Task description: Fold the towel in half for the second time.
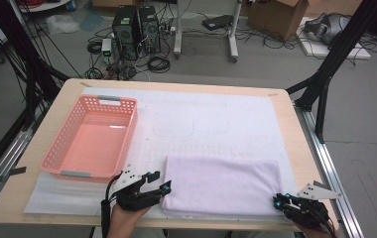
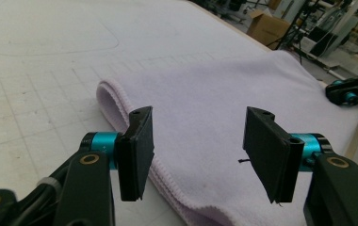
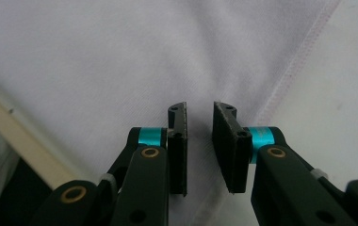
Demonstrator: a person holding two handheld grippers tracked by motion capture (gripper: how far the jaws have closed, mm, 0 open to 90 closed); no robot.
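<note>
A folded lavender towel [image 1: 221, 183] lies flat on the white mat near the table's front edge. My left gripper [image 1: 159, 180] is at its near left corner, open wide. In the left gripper view the jaws [image 2: 198, 141] straddle the towel's [image 2: 215, 94] folded edge without touching it. My right gripper [image 1: 279, 201] is at the towel's near right corner. In the right gripper view its jaws [image 3: 199, 117] stand a narrow gap apart just over the towel [image 3: 120, 56], beside its stitched hem, and the cloth between them lies flat.
An empty pink plastic basket [image 1: 133, 126] stands at the left of the mat [image 1: 201, 119]. The wooden table [image 1: 288, 119] ends close in front of both grippers. Black frame posts, cables, computers and boxes lie on the floor beyond.
</note>
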